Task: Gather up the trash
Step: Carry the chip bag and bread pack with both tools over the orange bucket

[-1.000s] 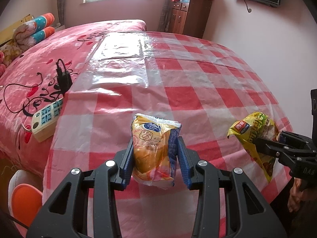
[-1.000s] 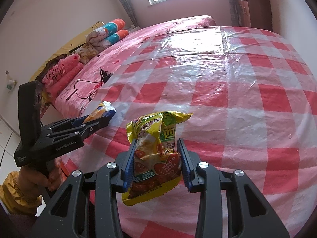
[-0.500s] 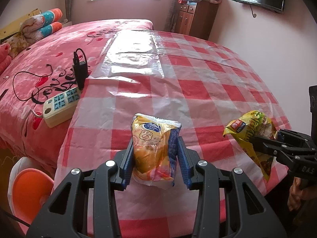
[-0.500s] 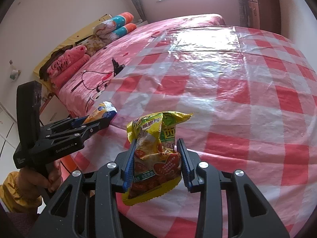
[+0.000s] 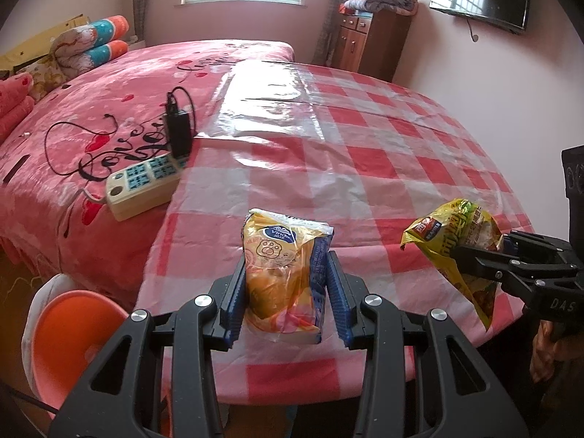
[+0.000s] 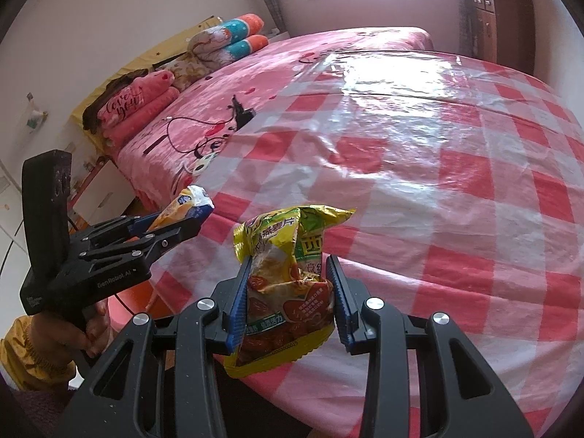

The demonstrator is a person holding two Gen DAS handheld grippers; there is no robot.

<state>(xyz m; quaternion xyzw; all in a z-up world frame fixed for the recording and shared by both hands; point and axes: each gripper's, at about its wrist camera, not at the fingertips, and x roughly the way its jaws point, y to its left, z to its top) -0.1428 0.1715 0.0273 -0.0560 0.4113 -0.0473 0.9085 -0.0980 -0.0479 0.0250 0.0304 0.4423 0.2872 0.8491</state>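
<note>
Both grippers had trash pinched up off the checkered tablecloth. Left gripper was clamped on a tissue pack, right gripper on a yellow chip bag. An orange bin sat below by the table's edge, w/ a power strip on the bed.

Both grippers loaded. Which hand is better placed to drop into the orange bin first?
Left, probably. The orange bin sits on the floor at the left gripper's side, below its tissue pack. The right gripper, shut on the chip bag, is further over the checkered cloth.
</note>
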